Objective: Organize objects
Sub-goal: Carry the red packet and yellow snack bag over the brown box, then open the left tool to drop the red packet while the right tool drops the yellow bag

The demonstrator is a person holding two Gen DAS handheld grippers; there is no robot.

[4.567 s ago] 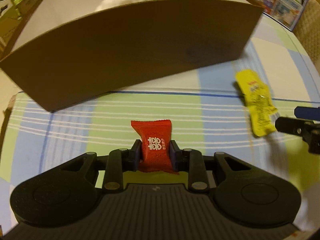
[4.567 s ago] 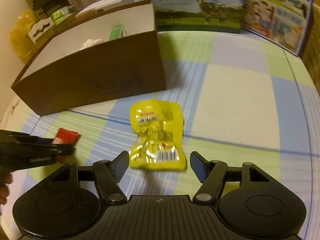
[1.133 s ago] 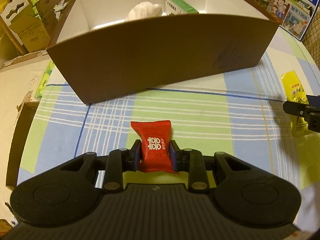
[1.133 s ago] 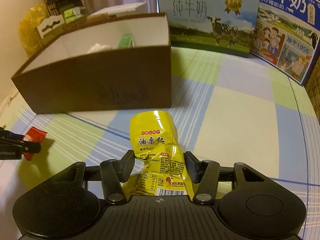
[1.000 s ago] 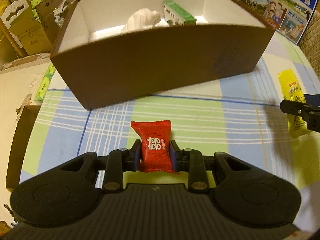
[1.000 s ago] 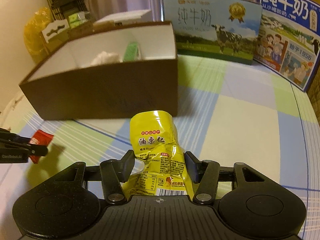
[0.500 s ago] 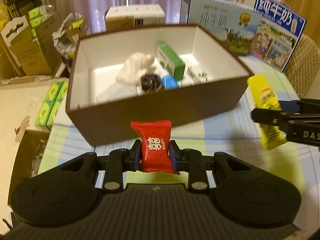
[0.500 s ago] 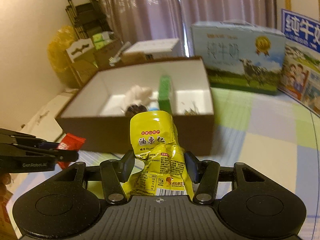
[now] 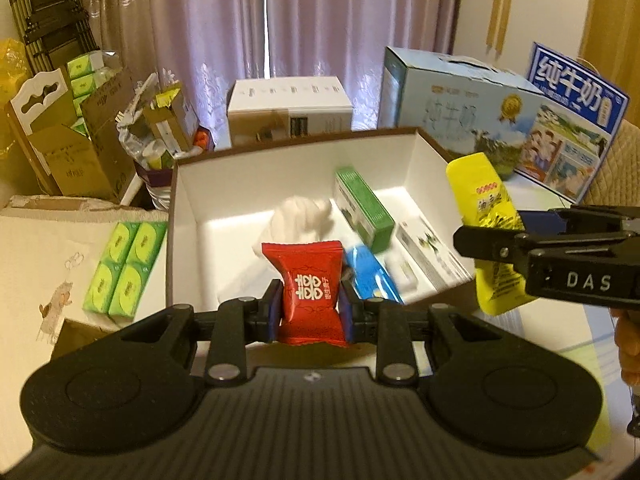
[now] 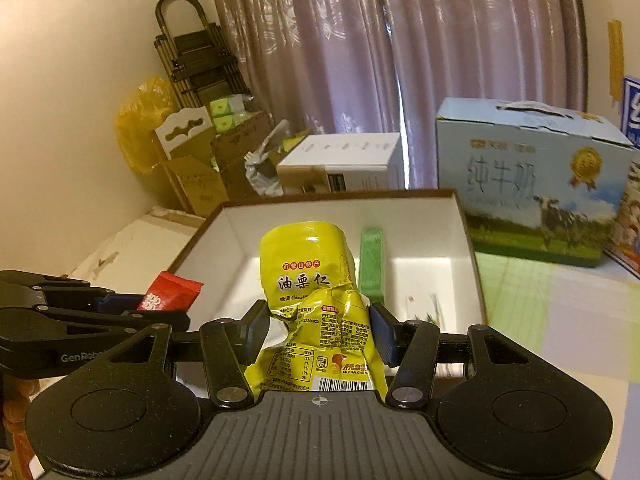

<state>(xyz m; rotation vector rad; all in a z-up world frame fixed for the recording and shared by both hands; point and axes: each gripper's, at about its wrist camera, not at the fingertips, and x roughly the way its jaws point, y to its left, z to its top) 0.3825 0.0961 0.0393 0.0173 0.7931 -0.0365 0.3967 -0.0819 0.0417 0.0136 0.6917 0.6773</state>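
My left gripper (image 9: 308,306) is shut on a red candy packet (image 9: 310,280) and holds it in the air over the near wall of an open brown box with a white inside (image 9: 188,184). My right gripper (image 10: 318,328) is shut on a crumpled yellow snack pouch (image 10: 310,280), held above the box's near edge (image 10: 476,264). The pouch also shows in the left wrist view (image 9: 486,204), at the box's right corner. The red packet shows at the left of the right wrist view (image 10: 168,292).
In the box lie a white bundle (image 9: 298,216), a green carton (image 9: 362,208), a blue item (image 9: 368,272) and a white carton (image 9: 428,248). Milk cartons (image 9: 460,108) stand behind on the checked tablecloth. Green tissue packs (image 9: 124,256) lie left of the box.
Both grippers rose from the tablecloth with their packets and moved forward over the box. The box's inside has come into full view.
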